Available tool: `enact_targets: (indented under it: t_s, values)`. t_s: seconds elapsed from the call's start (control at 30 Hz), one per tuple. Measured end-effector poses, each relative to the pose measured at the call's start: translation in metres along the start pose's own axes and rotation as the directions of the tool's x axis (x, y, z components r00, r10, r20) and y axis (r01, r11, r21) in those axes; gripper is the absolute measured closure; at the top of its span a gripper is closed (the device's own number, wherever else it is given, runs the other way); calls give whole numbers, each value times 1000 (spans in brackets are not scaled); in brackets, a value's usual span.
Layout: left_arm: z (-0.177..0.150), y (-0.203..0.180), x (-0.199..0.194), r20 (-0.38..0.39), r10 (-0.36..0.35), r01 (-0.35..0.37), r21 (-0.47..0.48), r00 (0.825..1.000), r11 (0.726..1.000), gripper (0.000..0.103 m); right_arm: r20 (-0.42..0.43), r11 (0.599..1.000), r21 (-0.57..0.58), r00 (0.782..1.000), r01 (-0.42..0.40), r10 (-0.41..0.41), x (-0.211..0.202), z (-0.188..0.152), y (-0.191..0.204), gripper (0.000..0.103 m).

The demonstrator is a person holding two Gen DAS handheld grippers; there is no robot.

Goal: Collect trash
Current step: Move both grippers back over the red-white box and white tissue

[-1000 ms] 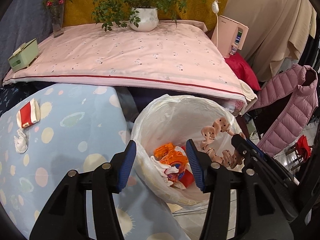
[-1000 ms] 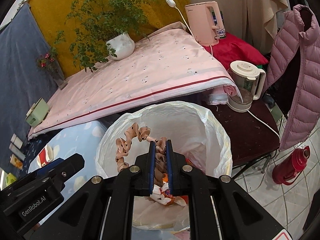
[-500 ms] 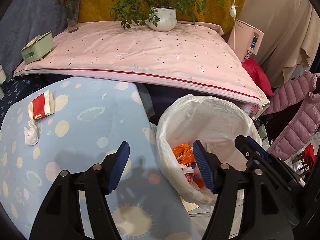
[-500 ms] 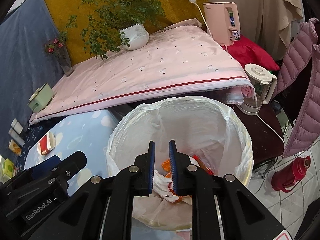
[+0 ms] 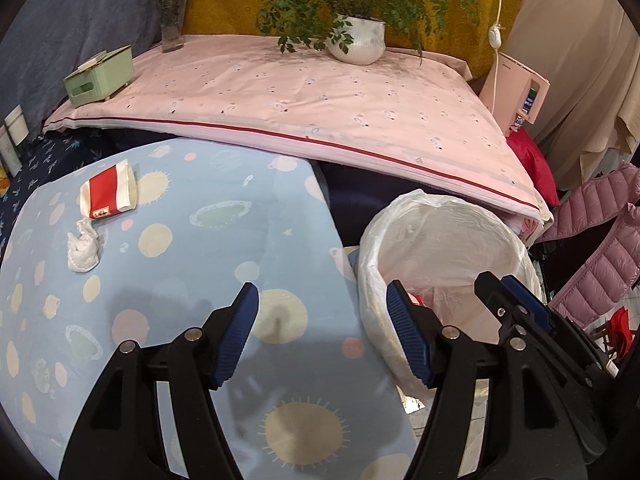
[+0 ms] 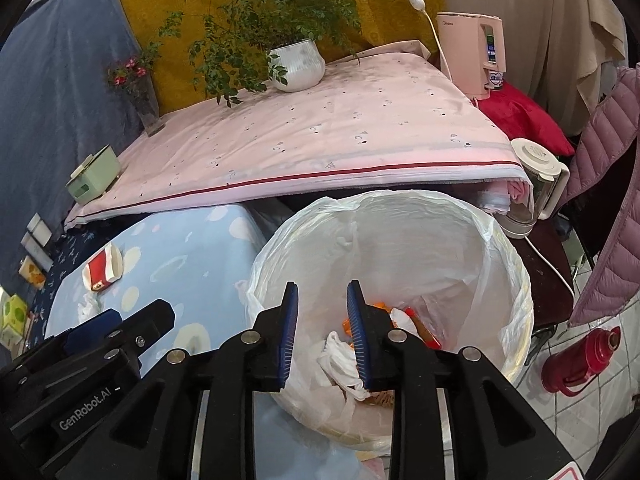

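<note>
Right gripper (image 6: pixel 322 330) tilts down over the lined bin (image 6: pixel 516 280), jaws opening, nothing between them. Left gripper (image 5: pixel 322 334) angles over the bench's (image 5: pixel 224 248) right edge, jaws wide, empty. Red-and-white carton (image 5: pixel 108 196) and crumpled tissue (image 5: pixel 83 251) lie near the bench's far-left edge.

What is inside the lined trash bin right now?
In the trash bin: crumpled white tissue, orange wrapper scraps and a red-tipped stick-like item. The right claw, opening and empty, and folds of the liner hide the rest.
</note>
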State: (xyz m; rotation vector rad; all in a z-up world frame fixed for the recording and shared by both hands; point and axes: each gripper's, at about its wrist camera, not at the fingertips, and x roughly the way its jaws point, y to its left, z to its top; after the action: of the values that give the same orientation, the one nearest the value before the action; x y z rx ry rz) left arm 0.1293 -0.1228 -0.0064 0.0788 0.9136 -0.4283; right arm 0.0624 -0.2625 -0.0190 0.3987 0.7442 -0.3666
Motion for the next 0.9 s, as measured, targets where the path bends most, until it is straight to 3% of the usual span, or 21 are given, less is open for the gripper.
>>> enact_targets:
  t_s: [0.43,0.9]
  values:
    - [-7,55,-5,-3,46,-46,-95,999,994,39,-20,997,-66,999,-28,27,2,-11,43,66]
    - [-21,134,-11,-15,123,-123,-215,992,969,36,-73,980,-174,994,-94,82,11,-33,114,64]
